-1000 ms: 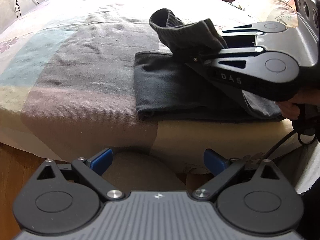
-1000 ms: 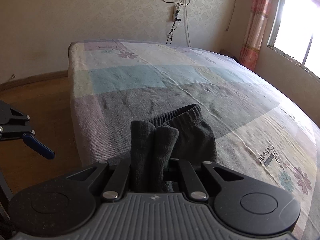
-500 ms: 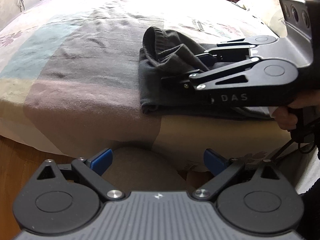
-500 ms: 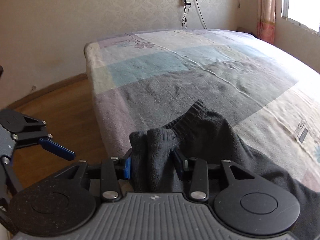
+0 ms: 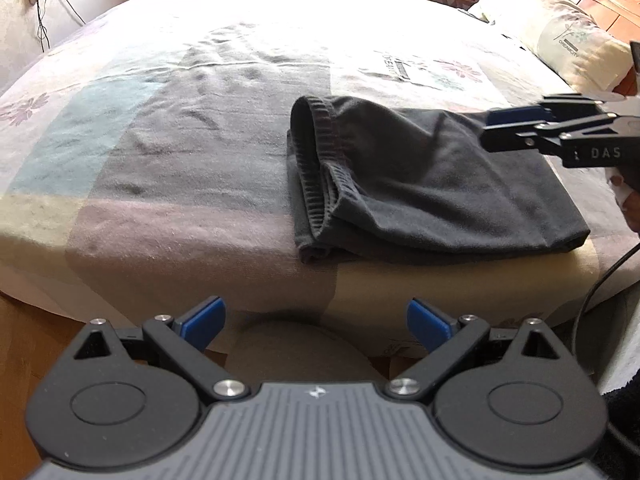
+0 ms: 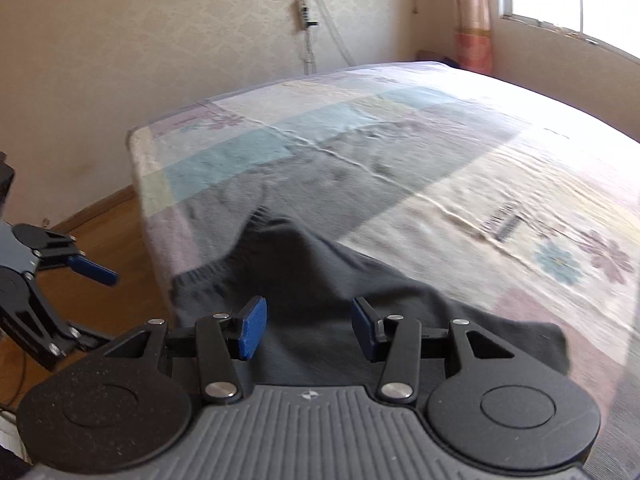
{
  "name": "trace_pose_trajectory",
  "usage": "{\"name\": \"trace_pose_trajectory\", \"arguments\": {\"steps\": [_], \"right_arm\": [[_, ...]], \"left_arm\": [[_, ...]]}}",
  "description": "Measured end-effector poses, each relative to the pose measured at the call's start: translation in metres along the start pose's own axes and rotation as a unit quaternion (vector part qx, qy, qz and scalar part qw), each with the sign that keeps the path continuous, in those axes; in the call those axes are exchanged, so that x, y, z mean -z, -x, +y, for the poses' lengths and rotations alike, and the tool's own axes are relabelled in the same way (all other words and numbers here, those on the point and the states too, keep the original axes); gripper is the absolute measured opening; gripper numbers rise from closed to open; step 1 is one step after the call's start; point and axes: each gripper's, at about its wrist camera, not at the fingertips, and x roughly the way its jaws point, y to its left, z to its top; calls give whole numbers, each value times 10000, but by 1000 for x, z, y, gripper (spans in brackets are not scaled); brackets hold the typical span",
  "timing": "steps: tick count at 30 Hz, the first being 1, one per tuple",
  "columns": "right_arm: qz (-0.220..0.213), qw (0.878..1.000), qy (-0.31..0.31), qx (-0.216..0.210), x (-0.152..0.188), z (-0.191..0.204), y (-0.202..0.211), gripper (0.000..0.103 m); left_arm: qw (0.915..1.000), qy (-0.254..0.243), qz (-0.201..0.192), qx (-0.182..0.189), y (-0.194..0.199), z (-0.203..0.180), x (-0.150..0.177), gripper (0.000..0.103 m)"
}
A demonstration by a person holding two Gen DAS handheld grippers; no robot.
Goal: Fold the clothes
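A dark grey folded garment point(image 5: 420, 184) lies near the bed's front edge, its ribbed waistband point(image 5: 316, 168) facing left. In the right wrist view the same garment point(image 6: 320, 288) spreads just ahead of my right gripper point(image 6: 308, 330), which is open with nothing between its blue pads. That right gripper point(image 5: 516, 128) shows at the right edge of the left wrist view, above the garment's right part. My left gripper point(image 5: 316, 322) is open and held off the bed's front edge, short of the garment. It also appears at the left in the right wrist view point(image 6: 84, 268).
The bed point(image 5: 180, 128) carries a patchwork sheet in grey, blue and cream. A pillow point(image 5: 568, 40) lies at the back right. Wooden floor point(image 6: 92, 240) runs left of the bed, with a wall and hanging cables point(image 6: 308, 32) behind. A cable point(image 5: 600, 288) hangs at the right.
My right gripper carried the garment's waistband end over and down, then opened and let it go and drew back to the right. The garment now lies folded flat. My left gripper stayed open.
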Motion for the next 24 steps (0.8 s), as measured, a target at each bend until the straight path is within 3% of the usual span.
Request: {"name": "trace_pose_trajectory", "arguments": {"steps": [4, 8, 10, 14, 15, 17, 18, 20, 23, 24], "right_arm": [[39, 9980, -315, 539, 17, -36, 23, 52], [106, 9954, -435, 850, 38, -52, 35, 52], [133, 9957, -274, 876, 49, -45, 34, 52], [332, 9948, -20, 965, 68, -36, 14, 52], [419, 9941, -30, 1002, 72, -36, 8, 52], [256, 9950, -211, 947, 82, -41, 13, 52], [176, 9951, -301, 920, 87, -44, 15, 52], [154, 9946, -394, 948, 90, -45, 22, 52], [163, 9940, -266, 1051, 87, -41, 26, 52], [148, 9939, -229, 1066, 83, -40, 27, 52]], "left_arm": [[9985, -60, -387, 373, 4, -5, -26, 97], [9889, -341, -872, 1155, -6, -32, -66, 97], [9834, -487, -920, 1488, -23, -48, -83, 97], [9793, -647, -757, 1764, -71, -64, -104, 97], [9807, -646, -710, 1705, -84, -64, -109, 97], [9908, -512, -555, 1124, -107, -45, -113, 96], [9916, -396, -526, 1117, -112, -34, -113, 85], [9858, -53, -625, 1556, -104, -13, -110, 86], [9869, -58, -698, 1450, -77, -14, -110, 90], [9848, -127, -716, 1578, -69, -17, -106, 93]]}}
